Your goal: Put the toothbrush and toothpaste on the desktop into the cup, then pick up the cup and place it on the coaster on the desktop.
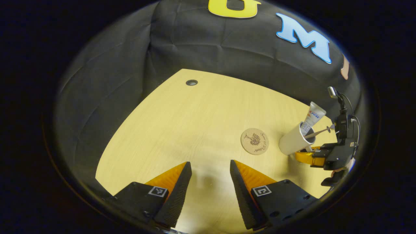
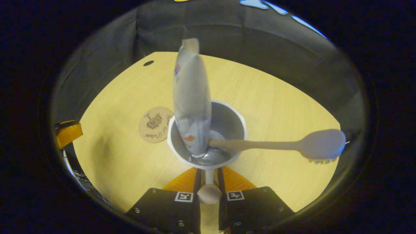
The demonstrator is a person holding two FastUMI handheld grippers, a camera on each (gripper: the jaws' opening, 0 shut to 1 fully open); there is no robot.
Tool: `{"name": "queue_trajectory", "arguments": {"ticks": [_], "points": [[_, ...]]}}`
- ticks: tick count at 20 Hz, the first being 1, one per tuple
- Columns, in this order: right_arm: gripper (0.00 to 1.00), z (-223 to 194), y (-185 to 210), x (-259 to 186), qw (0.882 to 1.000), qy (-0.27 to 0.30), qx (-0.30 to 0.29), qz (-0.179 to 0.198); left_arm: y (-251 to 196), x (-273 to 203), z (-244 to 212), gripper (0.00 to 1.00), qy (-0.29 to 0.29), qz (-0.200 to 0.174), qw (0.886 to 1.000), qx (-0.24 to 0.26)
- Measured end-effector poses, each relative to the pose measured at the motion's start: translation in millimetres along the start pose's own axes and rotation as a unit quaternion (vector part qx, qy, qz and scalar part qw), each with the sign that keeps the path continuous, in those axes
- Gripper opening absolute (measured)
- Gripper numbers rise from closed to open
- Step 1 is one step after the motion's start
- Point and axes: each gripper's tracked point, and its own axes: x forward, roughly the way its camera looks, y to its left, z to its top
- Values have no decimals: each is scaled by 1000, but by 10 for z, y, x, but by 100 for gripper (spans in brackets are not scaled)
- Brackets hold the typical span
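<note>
White plastic fills the narrow gap at the bottom of the right gripper view: the right gripper (image 2: 208,182) pinches the handle of the white faceted cup (image 2: 208,130). It carries the grey toothpaste tube (image 2: 191,97) and wooden-handled toothbrush (image 2: 276,144). Loading looks done; next, carry it level to the round cork coaster (image 2: 156,124), centre-left. The left gripper (image 1: 210,182) is wide open, idle.

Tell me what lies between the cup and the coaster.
Nothing: in the left gripper view, bare desktop separates the coaster from the cup, which the right tongs hold by its handle. The right gripper view shows them nearly touching.
</note>
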Motion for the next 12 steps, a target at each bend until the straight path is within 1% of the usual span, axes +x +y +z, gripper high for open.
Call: {"name": "queue_trajectory", "arguments": {"ticks": [4,7,11,12], "points": [[22,57,102,-31,1000,-12,2,2,38,-20,-14,80,-1,3,1000,3],[22,172,275,-77,1000,-22,4,15,79,-20,-61,80,1,6,1000,2],[22,350,524,-68,999,-31,-14,27,228,-156,-132,80,3,11,1000,6],[19,386,601,-38,999,-31,-17,31,266,-208,-164,80,4,12,1000,6]]}}
